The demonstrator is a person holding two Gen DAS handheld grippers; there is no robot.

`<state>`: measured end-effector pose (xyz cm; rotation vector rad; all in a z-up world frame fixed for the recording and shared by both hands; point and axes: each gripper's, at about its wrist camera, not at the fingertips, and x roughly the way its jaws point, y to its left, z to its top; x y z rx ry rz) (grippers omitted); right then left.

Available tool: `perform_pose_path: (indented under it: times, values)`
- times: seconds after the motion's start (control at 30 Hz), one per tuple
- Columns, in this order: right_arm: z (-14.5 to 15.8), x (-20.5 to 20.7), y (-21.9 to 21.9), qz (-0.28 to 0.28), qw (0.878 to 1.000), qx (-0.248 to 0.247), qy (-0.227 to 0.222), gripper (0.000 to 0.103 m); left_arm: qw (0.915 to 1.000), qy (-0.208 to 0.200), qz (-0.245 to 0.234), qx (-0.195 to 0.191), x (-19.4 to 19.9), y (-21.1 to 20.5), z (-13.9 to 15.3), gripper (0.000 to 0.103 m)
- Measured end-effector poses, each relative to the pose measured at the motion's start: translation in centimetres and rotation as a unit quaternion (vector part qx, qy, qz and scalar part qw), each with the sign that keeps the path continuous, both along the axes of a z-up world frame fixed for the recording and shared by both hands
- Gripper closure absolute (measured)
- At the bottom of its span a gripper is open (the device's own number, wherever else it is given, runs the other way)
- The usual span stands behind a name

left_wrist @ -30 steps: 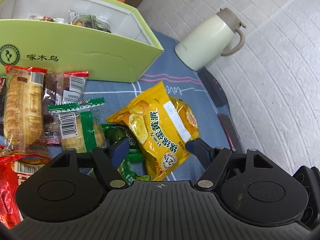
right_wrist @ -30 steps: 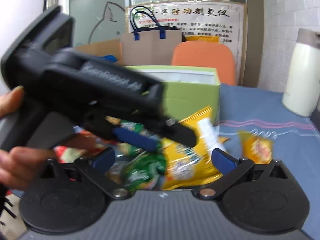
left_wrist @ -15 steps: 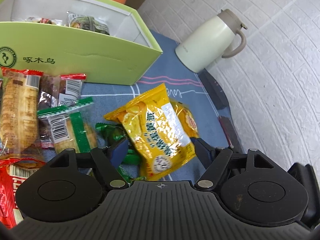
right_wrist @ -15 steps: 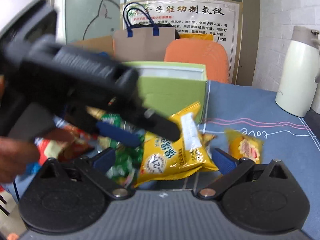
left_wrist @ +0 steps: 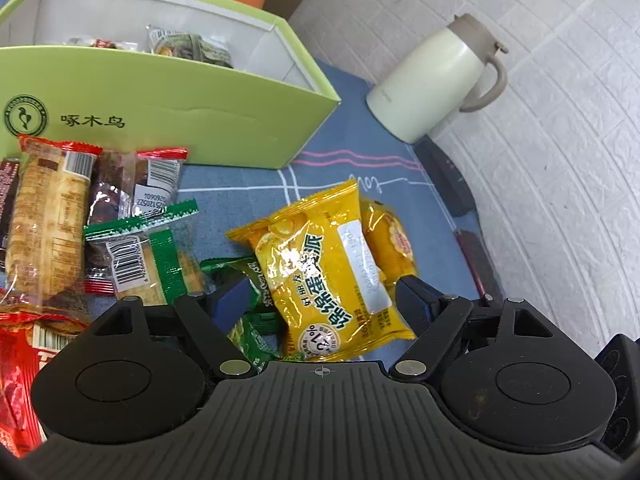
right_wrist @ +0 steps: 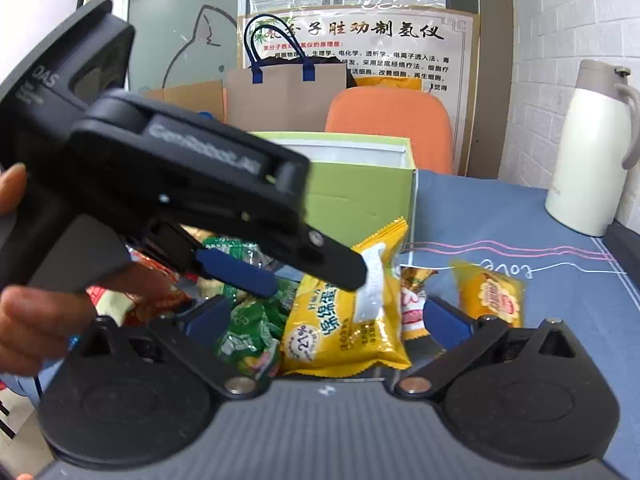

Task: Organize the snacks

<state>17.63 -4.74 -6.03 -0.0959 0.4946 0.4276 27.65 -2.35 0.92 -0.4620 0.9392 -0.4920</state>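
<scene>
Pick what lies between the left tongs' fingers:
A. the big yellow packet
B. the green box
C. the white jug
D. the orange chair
A: the big yellow packet lies between the left tongs' opening jaws, while the jug and green box sit farther back.

Glossy plastic yellow snack packet (left_wrist: 334,276); matt cardboard green box (left_wrist: 168,112)
</scene>
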Motion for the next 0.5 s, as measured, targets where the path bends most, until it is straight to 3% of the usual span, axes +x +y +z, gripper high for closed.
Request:
perform_pose_path:
  times: [0.27, 0.5]
  values:
    - [-1.1, 0.7, -0.3, -0.006, 1.000, 0.000, 0.016, 0.001, 0.9998, -0.004, -0.018, -0.002, 0.8, -0.8, 0.0, 0.038]
    - [-1.4, -2.0, -1.2, 0.000, 0.999, 0.042, 0.031, 0.001, 0.9983, -0.014, -0.056, 0.001, -0.2, -2.2, 0.6, 0.038]
